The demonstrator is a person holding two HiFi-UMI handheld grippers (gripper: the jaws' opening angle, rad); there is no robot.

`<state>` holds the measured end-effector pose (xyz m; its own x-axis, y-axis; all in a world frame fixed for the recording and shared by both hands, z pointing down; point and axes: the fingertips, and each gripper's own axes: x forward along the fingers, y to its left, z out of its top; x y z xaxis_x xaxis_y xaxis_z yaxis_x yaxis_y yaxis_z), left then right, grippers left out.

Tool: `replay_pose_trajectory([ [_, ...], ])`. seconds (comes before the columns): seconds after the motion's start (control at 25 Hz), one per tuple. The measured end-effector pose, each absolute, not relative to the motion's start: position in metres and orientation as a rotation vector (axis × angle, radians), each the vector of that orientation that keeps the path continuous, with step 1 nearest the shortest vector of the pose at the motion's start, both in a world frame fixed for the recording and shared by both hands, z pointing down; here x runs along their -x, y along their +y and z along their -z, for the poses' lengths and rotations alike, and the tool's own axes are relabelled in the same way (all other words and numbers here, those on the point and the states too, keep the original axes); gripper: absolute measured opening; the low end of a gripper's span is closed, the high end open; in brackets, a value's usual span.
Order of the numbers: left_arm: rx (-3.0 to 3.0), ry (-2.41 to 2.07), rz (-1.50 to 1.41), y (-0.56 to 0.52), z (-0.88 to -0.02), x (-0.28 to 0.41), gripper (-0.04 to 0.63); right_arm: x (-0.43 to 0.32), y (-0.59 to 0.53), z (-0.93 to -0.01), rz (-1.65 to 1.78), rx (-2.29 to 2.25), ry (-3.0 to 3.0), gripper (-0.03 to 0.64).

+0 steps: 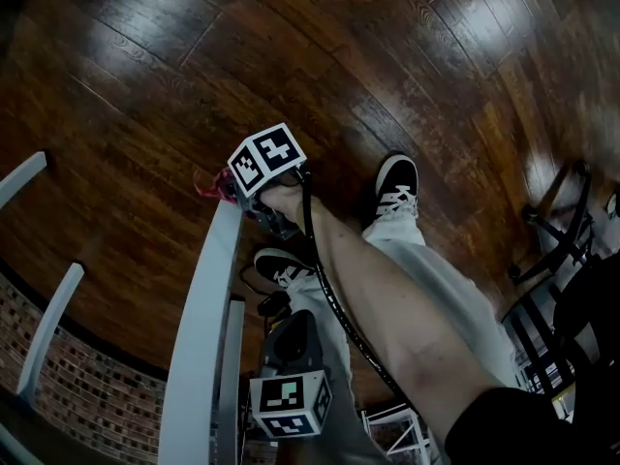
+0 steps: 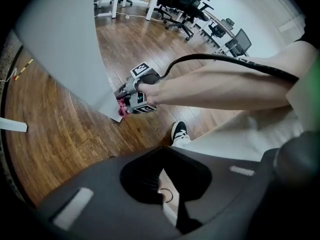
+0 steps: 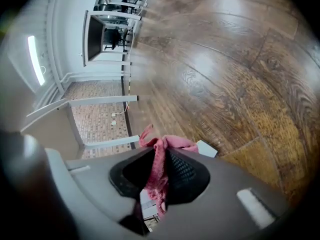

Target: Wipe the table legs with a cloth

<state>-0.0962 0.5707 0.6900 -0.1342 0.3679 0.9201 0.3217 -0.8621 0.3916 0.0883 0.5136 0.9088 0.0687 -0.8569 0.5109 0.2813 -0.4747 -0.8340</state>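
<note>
Now the right hand-held gripper (image 3: pixel 159 158) clamps the pink cloth (image 3: pixel 175 143) against the foot of the white table leg (image 1: pixel 205 327), while the left hand-held gripper (image 2: pixel 165 179) hangs nearer, narrow and empty

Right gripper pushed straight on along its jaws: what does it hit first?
Probably the foot of the table leg, just past the pink cloth in the right gripper; wood floor beyond. Depth unclear.
</note>
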Motion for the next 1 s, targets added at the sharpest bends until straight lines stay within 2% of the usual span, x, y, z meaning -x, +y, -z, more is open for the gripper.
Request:
replay_pose_trajectory([
  [0.64,-2.01,0.898,-2.166,0.562,-0.61,0.15,0.002,-0.087,0.51,-0.693,1.368,1.451,0.735,0.058],
  [1.0,-2.089,0.847,-2.065,0.561,-0.563,0.142,0.002,-0.082,0.508,-0.571,1.314,1.475,0.831,0.06],
])
